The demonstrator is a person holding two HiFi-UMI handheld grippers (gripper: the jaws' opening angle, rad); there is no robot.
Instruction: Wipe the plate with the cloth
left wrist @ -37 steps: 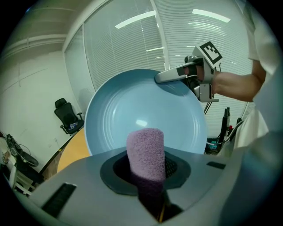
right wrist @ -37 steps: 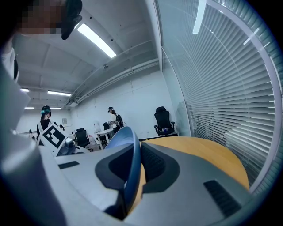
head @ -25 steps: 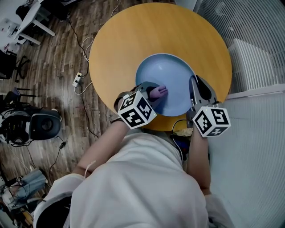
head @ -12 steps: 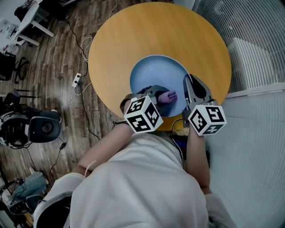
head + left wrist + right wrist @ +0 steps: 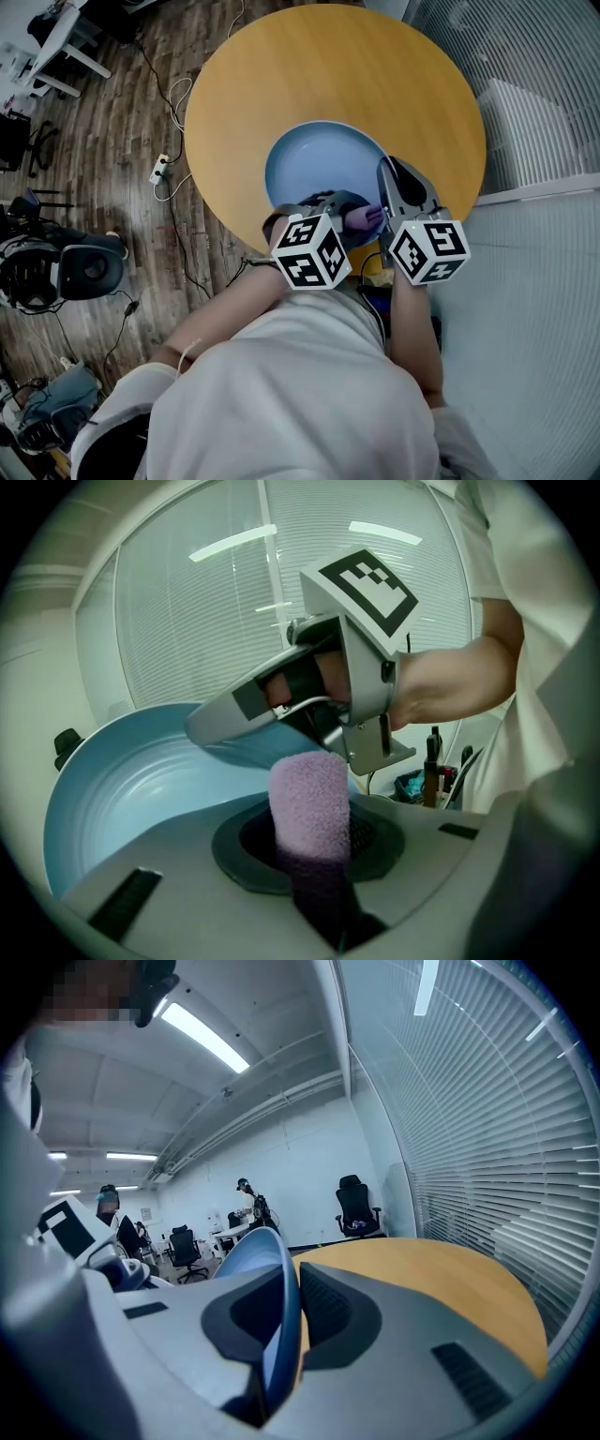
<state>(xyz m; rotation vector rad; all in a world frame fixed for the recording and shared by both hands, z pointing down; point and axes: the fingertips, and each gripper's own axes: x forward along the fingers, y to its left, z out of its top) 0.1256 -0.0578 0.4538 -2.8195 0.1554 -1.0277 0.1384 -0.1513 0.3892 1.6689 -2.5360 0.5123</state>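
A light blue plate point(image 5: 319, 159) is tilted on the round wooden table point(image 5: 281, 75), its near right rim clamped edge-on between the jaws of my right gripper point(image 5: 392, 176). In the right gripper view that rim point(image 5: 279, 1316) runs straight through the right gripper point(image 5: 286, 1324). My left gripper point(image 5: 352, 214) is shut on a rolled purple cloth point(image 5: 363, 217), which presses on the plate's near inside, close beside the right gripper. In the left gripper view the cloth point(image 5: 309, 803) stands up between the left gripper point(image 5: 311, 841) jaws, with the plate's hollow point(image 5: 131, 780) behind it and the right gripper point(image 5: 281, 705) above.
The table's near edge point(image 5: 366, 267) lies just under both hands. White blinds point(image 5: 544, 112) fill the right side. On the wooden floor at left lie cables and a power strip point(image 5: 160, 167). Office chairs point(image 5: 356, 1206) and people stand far off.
My left gripper has carried the cloth rightwards across the plate's near part, up to the right gripper. The plate and my right gripper have shifted a little to the left.
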